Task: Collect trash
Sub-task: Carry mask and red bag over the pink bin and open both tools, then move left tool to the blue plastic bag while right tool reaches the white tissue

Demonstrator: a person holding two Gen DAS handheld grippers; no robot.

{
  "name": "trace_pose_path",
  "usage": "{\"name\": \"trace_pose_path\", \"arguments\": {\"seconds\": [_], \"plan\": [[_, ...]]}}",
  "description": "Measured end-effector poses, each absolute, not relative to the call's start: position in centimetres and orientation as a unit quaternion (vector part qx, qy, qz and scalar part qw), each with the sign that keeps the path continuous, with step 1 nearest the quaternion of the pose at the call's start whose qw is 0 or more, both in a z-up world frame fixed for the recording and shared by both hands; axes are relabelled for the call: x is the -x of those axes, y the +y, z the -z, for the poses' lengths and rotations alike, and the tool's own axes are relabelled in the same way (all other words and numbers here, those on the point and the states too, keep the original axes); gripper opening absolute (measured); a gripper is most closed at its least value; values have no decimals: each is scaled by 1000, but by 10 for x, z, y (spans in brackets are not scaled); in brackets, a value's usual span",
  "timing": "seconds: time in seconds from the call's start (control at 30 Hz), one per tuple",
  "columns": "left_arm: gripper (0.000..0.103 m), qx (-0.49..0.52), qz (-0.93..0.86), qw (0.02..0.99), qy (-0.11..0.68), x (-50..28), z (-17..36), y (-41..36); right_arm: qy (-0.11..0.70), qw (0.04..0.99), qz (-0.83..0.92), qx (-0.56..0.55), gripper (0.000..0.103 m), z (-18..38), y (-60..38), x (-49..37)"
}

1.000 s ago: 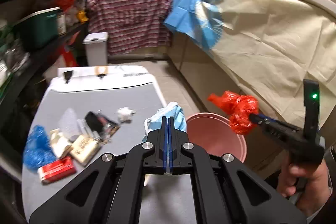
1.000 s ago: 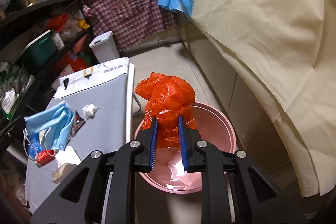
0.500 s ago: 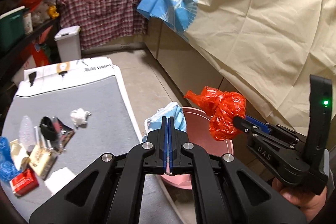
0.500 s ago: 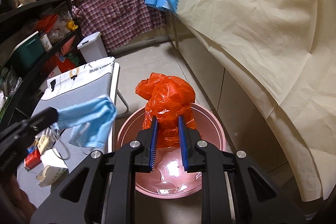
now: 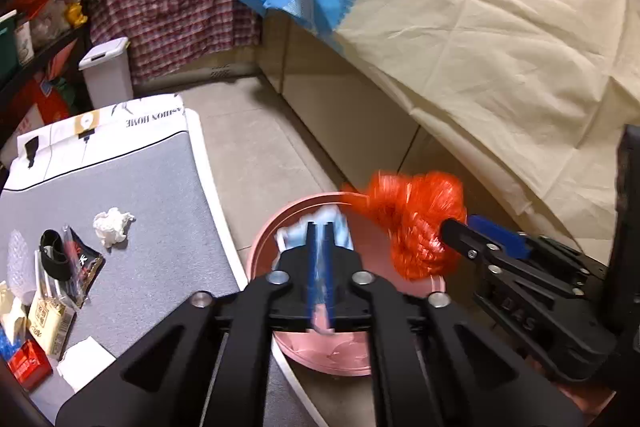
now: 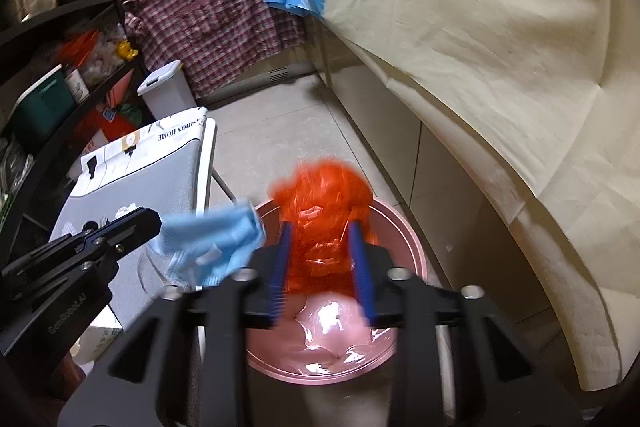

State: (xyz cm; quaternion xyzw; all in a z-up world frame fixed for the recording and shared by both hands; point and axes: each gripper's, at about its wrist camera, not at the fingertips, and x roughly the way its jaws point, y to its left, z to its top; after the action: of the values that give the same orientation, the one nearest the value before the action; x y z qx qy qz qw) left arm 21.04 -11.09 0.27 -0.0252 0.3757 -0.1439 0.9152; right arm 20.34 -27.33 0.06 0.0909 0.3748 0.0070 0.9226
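Left of the basin: grey padded table top (image 5: 152,195) carrying a crumpled white tissue (image 5: 113,225), a black snack wrapper (image 5: 80,267), small cartons and a red packet (image 5: 28,363).
Basin: round pink plastic basin (image 6: 404,235) on the tiled floor, just beside the table's edge.
Left gripper (image 5: 320,247): above the basin's near rim; its jaws have just been opening a little, with the pale blue face mask (image 6: 212,243) between them, blurred.
Right gripper (image 6: 320,259): over the basin; its jaws have just been opening, blue pads standing apart either side of the crumpled orange plastic bag (image 6: 324,203), also blurred.
Right of the basin: cream cloth (image 5: 480,27) draped over the counter.
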Motion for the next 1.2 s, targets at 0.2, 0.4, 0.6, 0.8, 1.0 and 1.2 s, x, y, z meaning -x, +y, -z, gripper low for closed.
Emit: {"name": "trace_pose_path", "arguments": {"seconds": [0.2,0.4,0.6,0.8,1.0,1.2], "plan": [[20,35,140,917,371,-210,-3,-104,371,924,-4,-94,42,-1,-275,-202],[20,37,139,918,370,-203,-5,-98,364,928,-3,-80,42,-2,-271,-200],[20,37,134,923,359,-190,-15,-85,339,939,-8,-64,43,-7,-264,-193],[20,39,120,928,350,-170,-26,-62,308,950,-14,-55,46,-17,-256,-181],[20,43,98,933,343,-149,-34,-28,294,953,-32,-60,54,-24,-243,-175],[21,52,73,936,340,-134,-41,13,301,950,-63,-48,55,-25,-219,-169]]}}
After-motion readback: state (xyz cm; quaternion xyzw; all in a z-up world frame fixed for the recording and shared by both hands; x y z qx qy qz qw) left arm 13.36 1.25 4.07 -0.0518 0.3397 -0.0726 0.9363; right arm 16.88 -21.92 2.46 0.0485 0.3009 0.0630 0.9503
